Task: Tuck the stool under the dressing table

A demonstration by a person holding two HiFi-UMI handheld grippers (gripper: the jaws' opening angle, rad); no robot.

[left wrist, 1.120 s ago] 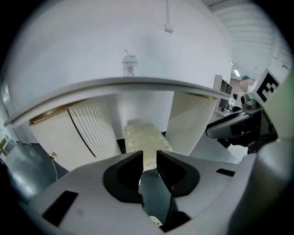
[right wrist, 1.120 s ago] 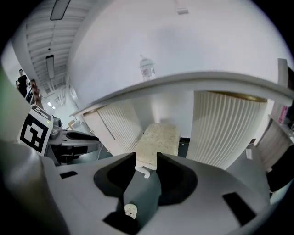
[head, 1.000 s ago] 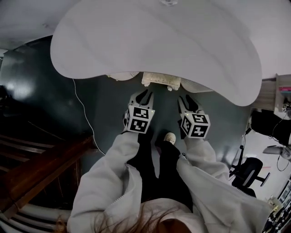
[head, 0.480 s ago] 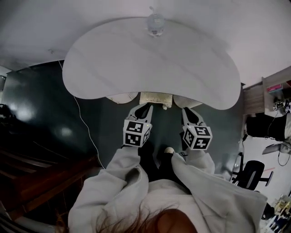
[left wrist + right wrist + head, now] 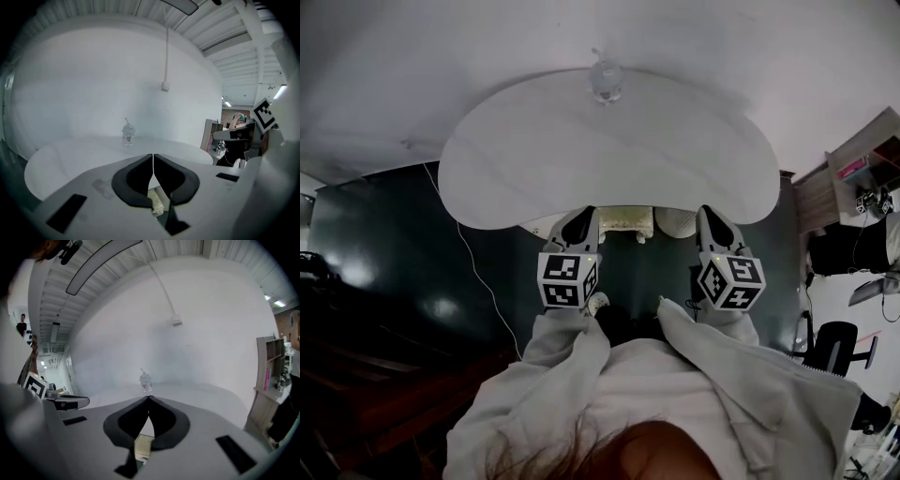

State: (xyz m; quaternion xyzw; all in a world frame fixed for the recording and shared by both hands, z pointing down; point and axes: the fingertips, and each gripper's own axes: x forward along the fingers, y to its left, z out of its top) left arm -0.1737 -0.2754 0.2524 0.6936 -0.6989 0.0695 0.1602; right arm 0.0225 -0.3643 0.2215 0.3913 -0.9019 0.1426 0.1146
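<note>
The stool (image 5: 626, 220) sits almost wholly beneath the counter (image 5: 516, 159). Only a cream strip of its near side shows past the counter's near rim, between the two tools. The left tool (image 5: 581, 214) is clenched, its tips meeting with nothing caught in them. Its own view shows only the cream stool below, through the gap behind the tips. The right tool (image 5: 710, 214) is clenched and empty in the same way. Both tips lie right at the counter's near rim, the left one just left of the stool strip and the right one just right of it.

The tuck looks close to done, so the chief risk is pushing too far. Closed tips give a small contact on what seems a padded edge, and they could skid off it and knock the counter's rim. A harder shove from one side would probably slew the stool, so that it jams against whatever holds the counter up; those supports are hidden here.

A jolt to the counter matters because a small glass bottle (image 5: 605, 82) stands at its far edge, and it looks light enough to tip or roll. A white cable (image 5: 473, 253) trails across the dark floor (image 5: 384, 225) to the left and runs under the counter. A stool leg sliding left might snag or pinch it, though the legs cannot be seen
</note>
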